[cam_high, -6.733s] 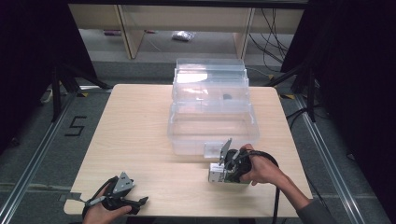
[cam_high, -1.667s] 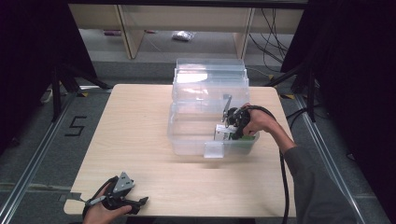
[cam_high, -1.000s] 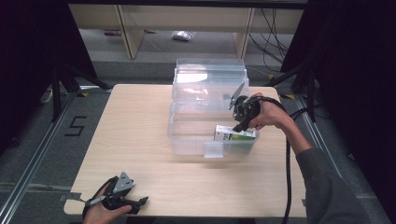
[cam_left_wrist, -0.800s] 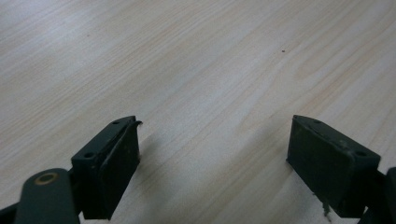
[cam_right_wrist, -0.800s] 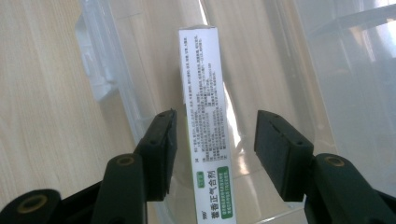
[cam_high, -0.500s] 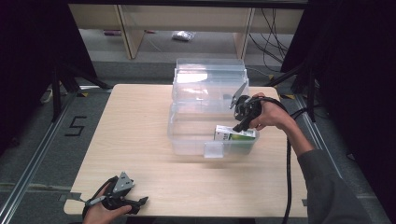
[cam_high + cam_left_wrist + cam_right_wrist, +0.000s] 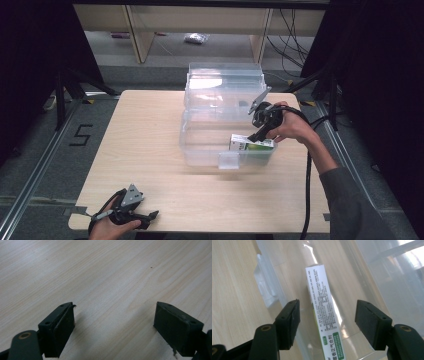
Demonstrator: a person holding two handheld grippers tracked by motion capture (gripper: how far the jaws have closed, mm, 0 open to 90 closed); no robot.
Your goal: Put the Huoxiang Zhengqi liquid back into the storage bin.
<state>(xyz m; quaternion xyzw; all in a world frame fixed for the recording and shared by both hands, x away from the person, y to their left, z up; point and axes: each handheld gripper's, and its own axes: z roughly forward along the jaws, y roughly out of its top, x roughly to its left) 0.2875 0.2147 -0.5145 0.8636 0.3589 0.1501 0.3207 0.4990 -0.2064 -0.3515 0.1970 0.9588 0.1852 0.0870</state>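
Observation:
A white and green carton (image 7: 251,143) (image 7: 324,312) lies on its side inside the clear plastic bin (image 7: 200,145), near the bin's front right corner. My right gripper (image 7: 256,134) (image 7: 328,326) hovers just above the carton with its jaws wide open, and nothing is between them. The carton rests free on the bin floor. My left gripper (image 7: 150,216) (image 7: 113,327) lies low at the table's front left corner, open, with bare wood between its jaws.
The bin's hinged clear lid (image 7: 225,80) stands open toward the back. A latch tab (image 7: 229,160) juts from the bin's front wall. The wooden table (image 7: 145,135) stretches bare to the left of the bin. Shelves and cables stand beyond the far edge.
The right gripper carried the carton from the table front into the bin, let go of it, and has since lifted slightly. The left gripper stayed put.

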